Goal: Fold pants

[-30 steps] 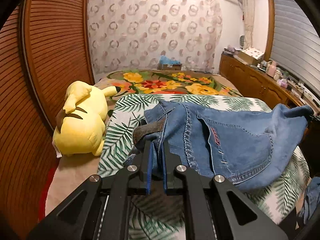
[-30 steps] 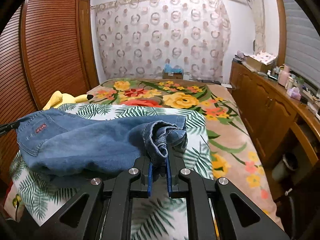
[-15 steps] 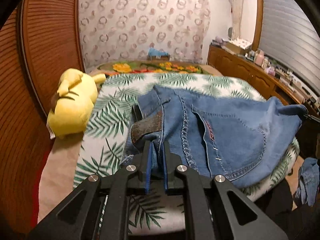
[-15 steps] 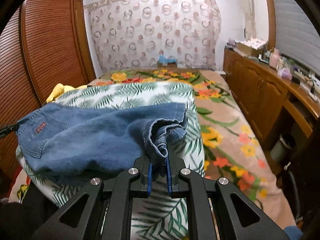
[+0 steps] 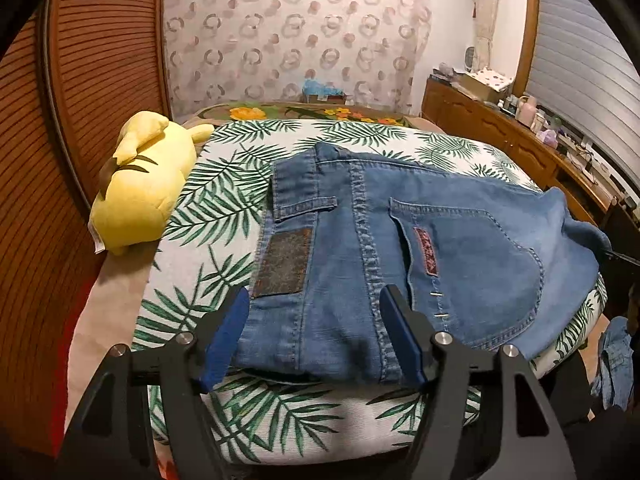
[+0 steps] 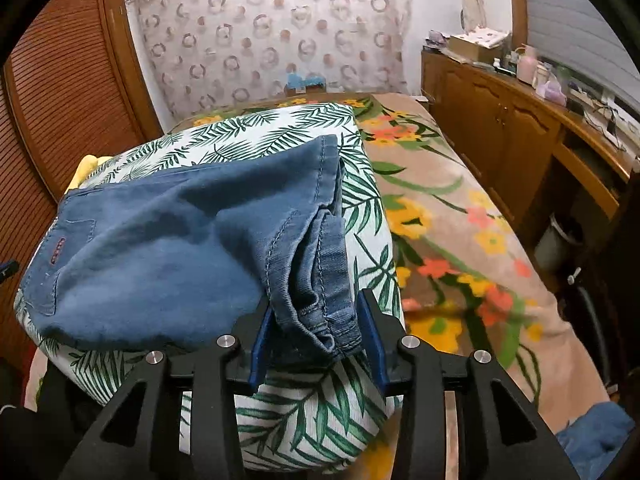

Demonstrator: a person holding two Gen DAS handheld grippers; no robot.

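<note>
Folded blue jeans (image 5: 420, 248) lie across a leaf-print cushion (image 5: 224, 200) on the bed. In the left wrist view the waistband end with its leather patch (image 5: 282, 266) rests between the jaws of my left gripper (image 5: 314, 330), which are opening and stand wide apart, pads clear of the denim. In the right wrist view the jeans (image 6: 168, 248) end in bunched leg hems (image 6: 320, 304) lying between the jaws of my right gripper (image 6: 314, 336). Those jaws are opening too, with the blue pads just off the cloth.
A yellow plush toy (image 5: 140, 188) lies left of the cushion beside the slatted wooden doors (image 5: 80, 100). The floral bedspread (image 6: 452, 248) runs along the right, bordered by a wooden cabinet (image 6: 504, 140) with clutter on top. More blue cloth (image 5: 612, 360) sits low at the right.
Both grippers were shut on the jeans, left on the waistband, right on the hems. They sank toward the cushion, then opened, and the denim now lies flat on it.
</note>
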